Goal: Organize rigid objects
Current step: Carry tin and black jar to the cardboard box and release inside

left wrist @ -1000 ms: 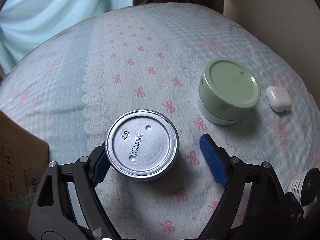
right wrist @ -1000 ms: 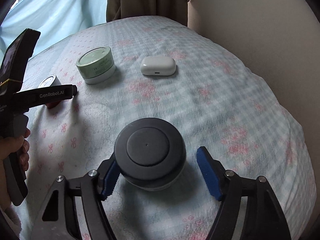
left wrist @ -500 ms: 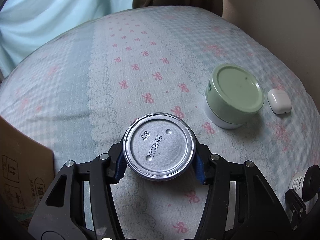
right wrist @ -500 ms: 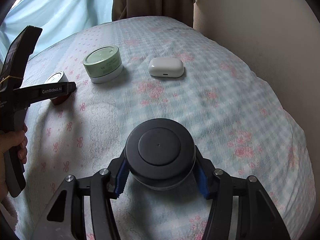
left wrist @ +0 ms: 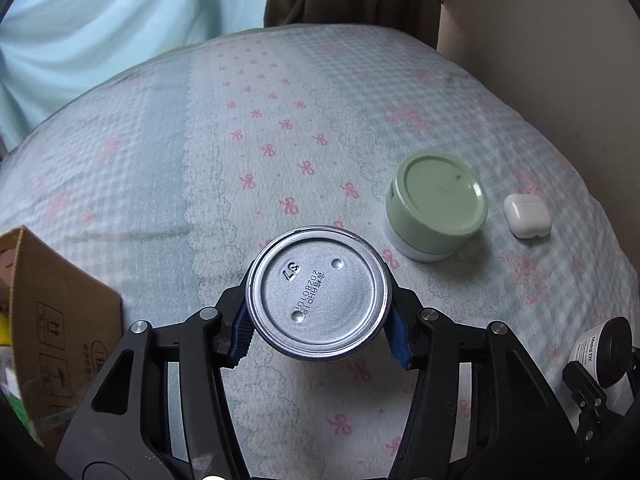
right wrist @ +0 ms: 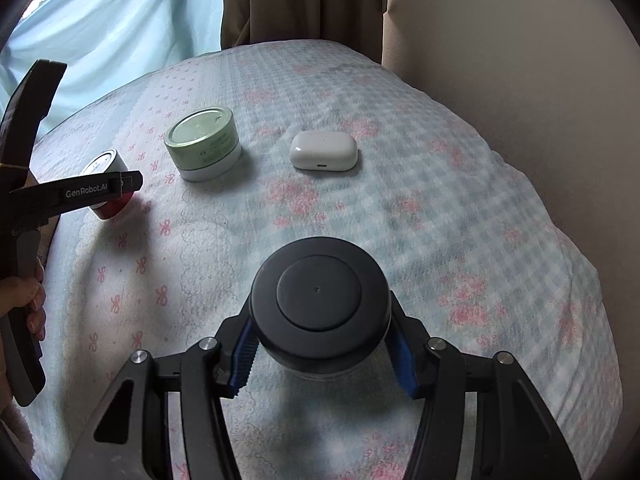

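Note:
My left gripper (left wrist: pixel 320 334) is shut on a small metal can (left wrist: pixel 318 294) with a silver stamped end and holds it above the bed. The same can shows red-sided in the right wrist view (right wrist: pixel 105 184), behind the left gripper's arm. My right gripper (right wrist: pixel 322 356) is shut on a black-lidded jar (right wrist: pixel 320 304), also seen at the lower right of the left wrist view (left wrist: pixel 604 354). A green-lidded round tin (left wrist: pixel 438 204) (right wrist: pixel 204 142) and a white earbud case (left wrist: pixel 526 214) (right wrist: pixel 323 150) lie on the bedspread beyond.
An open cardboard box (left wrist: pixel 52 312) stands at the left of the bed. The patterned bedspread (left wrist: pixel 248 128) ends at a beige wall (right wrist: pixel 520 60) on the right and curtains (left wrist: pixel 120 20) behind. A hand (right wrist: pixel 24 304) holds the left gripper.
Both grippers closed from open onto their objects, the left on the can and the right on the jar, and both have since lifted slightly off the bedspread.

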Demonstrator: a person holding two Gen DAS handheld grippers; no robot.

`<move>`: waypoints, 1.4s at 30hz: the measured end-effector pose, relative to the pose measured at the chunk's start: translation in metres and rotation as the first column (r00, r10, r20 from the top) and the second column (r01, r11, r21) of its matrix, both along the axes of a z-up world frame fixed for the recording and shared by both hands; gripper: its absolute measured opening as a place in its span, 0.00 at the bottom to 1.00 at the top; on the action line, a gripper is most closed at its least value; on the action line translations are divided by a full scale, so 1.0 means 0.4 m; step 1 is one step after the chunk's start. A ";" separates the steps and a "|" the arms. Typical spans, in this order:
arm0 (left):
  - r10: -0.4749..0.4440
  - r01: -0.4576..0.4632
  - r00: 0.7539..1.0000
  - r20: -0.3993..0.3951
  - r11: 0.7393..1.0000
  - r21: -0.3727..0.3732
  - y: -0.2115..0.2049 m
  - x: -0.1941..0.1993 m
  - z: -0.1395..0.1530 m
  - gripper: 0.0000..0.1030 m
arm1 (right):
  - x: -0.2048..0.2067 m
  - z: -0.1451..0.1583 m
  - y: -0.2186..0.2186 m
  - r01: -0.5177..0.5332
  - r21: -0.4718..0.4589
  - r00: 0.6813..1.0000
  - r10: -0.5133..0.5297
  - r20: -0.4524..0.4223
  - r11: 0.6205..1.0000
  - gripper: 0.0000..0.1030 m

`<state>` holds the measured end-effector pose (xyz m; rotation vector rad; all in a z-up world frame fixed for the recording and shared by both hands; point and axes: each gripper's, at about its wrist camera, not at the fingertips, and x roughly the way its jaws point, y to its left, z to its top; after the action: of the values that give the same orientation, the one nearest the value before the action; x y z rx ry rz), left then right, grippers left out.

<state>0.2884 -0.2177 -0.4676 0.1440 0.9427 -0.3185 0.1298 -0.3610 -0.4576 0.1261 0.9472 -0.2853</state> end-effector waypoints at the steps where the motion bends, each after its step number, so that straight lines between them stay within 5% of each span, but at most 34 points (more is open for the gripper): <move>1: 0.002 -0.002 1.000 0.002 1.000 -0.003 -0.002 -0.006 0.021 0.49 | -0.004 0.016 -0.003 0.001 -0.003 1.000 -0.001 0.005 1.000 0.51; 13: 0.014 -0.012 1.000 0.023 0.997 -0.078 0.020 -0.103 0.430 0.49 | -0.034 0.396 -0.031 -0.039 -0.020 0.994 0.041 0.099 0.999 0.51; 23: 0.150 -0.140 0.984 0.095 0.985 -0.100 0.198 -0.219 0.752 0.49 | -0.010 0.699 0.063 -0.215 -0.043 0.961 0.219 0.167 0.976 0.51; 32: 0.259 -0.247 0.960 0.110 0.963 -0.111 0.448 -0.278 0.863 0.49 | 0.027 0.822 0.271 -0.374 -0.023 0.913 0.372 0.168 0.927 0.51; 42: 0.280 -0.272 0.957 0.071 0.956 -0.110 0.757 -0.260 0.841 0.49 | 0.085 0.840 0.550 -0.423 0.064 0.900 0.411 0.145 0.904 0.51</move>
<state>0.1845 0.0850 -0.1314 -0.0655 0.8475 -0.0983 0.1638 -0.1412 -0.1217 0.0243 0.8353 0.1654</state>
